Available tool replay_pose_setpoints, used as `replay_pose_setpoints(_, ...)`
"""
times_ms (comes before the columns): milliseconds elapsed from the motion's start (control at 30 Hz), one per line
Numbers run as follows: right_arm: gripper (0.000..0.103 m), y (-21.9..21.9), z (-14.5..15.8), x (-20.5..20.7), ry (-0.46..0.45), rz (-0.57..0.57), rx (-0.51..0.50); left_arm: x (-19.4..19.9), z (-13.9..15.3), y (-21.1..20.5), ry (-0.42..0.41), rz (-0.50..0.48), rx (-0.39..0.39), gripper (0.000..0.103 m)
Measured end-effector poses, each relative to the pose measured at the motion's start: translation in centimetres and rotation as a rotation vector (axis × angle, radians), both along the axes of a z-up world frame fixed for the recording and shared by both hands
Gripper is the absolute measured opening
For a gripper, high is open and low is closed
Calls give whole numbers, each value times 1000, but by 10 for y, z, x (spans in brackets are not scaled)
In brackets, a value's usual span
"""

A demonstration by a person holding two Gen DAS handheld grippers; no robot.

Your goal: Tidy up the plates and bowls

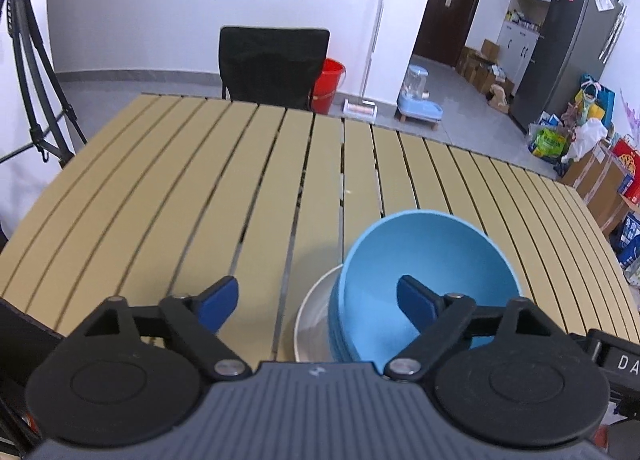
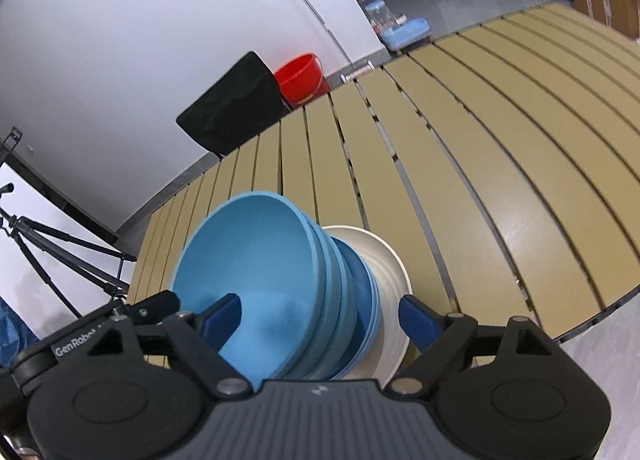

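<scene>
Your left gripper (image 1: 318, 302) stands wide and holds nothing; your right gripper (image 2: 320, 318) is wide too, empty. The blue bowls (image 2: 256, 280) sit stacked on the white plate (image 2: 390, 260) on the slatted table (image 1: 200, 180).

The slatted table (image 1: 200, 180) lay bare across its far and left stretches, giving open passage. Only the stack of blue bowls (image 2: 256, 280) on white plates (image 2: 384, 260) blocked the near side. A black chair (image 1: 274, 60) stood against the far edge.
</scene>
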State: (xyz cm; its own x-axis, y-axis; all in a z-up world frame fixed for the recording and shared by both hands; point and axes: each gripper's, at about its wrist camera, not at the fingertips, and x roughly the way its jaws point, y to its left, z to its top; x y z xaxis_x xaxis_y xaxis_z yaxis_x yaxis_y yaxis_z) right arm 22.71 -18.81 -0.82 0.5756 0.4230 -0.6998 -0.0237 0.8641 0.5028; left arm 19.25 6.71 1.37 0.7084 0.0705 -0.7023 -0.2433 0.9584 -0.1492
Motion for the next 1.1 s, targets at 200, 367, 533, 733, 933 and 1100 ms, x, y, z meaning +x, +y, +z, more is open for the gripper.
replay_pose_setpoints(200,103,-1,19,-17,-65,4,-38,-34,23,-3,-83,7,59,103)
replay_pose_setpoints(367,103,-2,36,-38,-148,13,-78,-68,42,-11,-165,7,113,103)
replay_pose_setpoints(533,103,-4,54,-66,-265,5,-148,-102,58,-14,-240,27,147,103)
replay_pose_setpoints(733,103,-4,73,-103,-417,10,-235,-140,72,-12,-315,31,165,103)
replay_pose_setpoints(933,103,-3,89,-146,-527,39,-296,-182,83,-16,-391,24,195,103)
replay_pose_setpoints(1100,103,-7,97,-185,-604,69,-338,-215,90,-23,-467,10,230,103)
